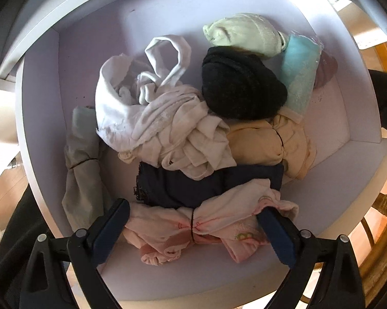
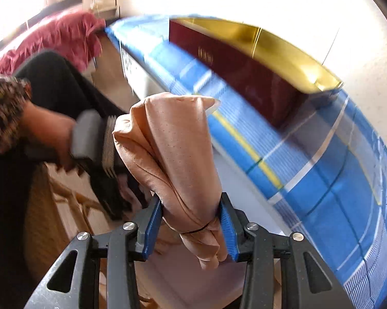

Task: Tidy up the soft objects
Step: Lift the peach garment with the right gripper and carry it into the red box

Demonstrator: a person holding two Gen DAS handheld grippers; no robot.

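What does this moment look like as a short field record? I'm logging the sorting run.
left gripper: open, above pink bundle
right gripper: shut on peach bundle, lifted
bin: white, holds tied and loose garments
bin contents: black knit item, white garment, navy bundle
box: dark red, gold inside, on blue checked cloth

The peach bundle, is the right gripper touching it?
Touching. In the right wrist view both blue pads of the right gripper press into the peach bundle from either side, with no gap showing.
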